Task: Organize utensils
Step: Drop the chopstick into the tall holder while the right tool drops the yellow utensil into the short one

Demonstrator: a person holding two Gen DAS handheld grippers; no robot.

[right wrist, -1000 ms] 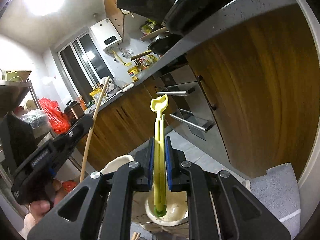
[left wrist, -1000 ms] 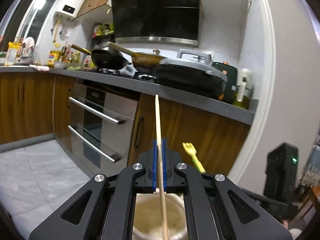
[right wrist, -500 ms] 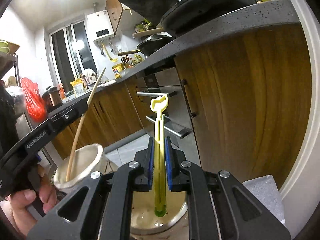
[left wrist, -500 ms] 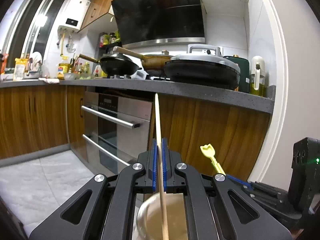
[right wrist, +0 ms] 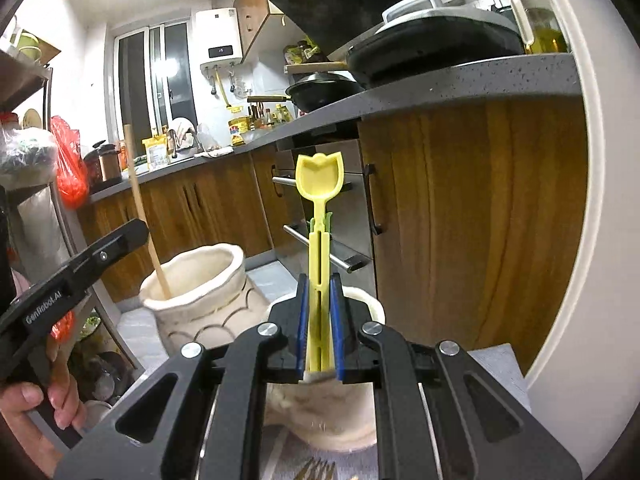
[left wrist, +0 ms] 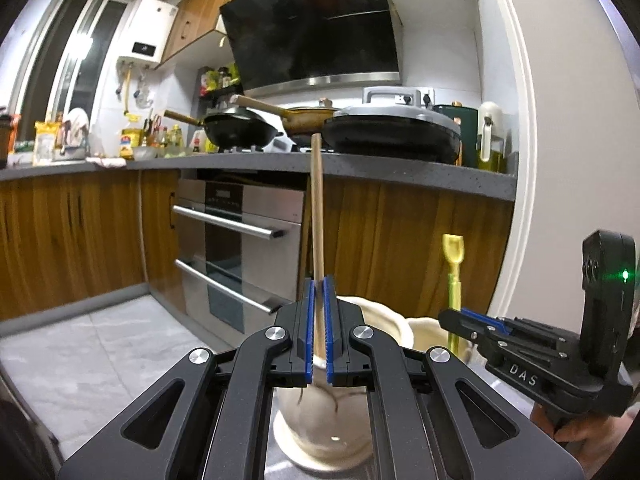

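Observation:
My left gripper (left wrist: 318, 328) is shut on a wooden chopstick (left wrist: 317, 208) that stands upright, its lower end inside a cream ceramic jar (left wrist: 320, 428) below the jaws. My right gripper (right wrist: 319, 328) is shut on a yellow-green plastic spoon (right wrist: 320, 184), bowl end up, over a second cream jar (right wrist: 320, 412). In the right wrist view the chopstick (right wrist: 140, 208) leans in the first jar (right wrist: 200, 292) with the left gripper's finger (right wrist: 80, 264) beside it. In the left wrist view the spoon (left wrist: 453, 264) rises from the second jar (left wrist: 424, 332), held by the right gripper (left wrist: 472, 326).
A grey counter (left wrist: 360, 168) with pans and a griddle runs across the back above wooden cabinets and a steel oven (left wrist: 240, 248). A grey mat (right wrist: 496, 372) lies at the right. Several utensils (right wrist: 316, 470) lie below the right gripper. A shelf with bags (right wrist: 36, 152) stands at the left.
Both grippers have sunk lower and levelled out. The chopstick's end has gone into the left jar and the spoon's handle has gone down into the right jar. Both jars now show side by side.

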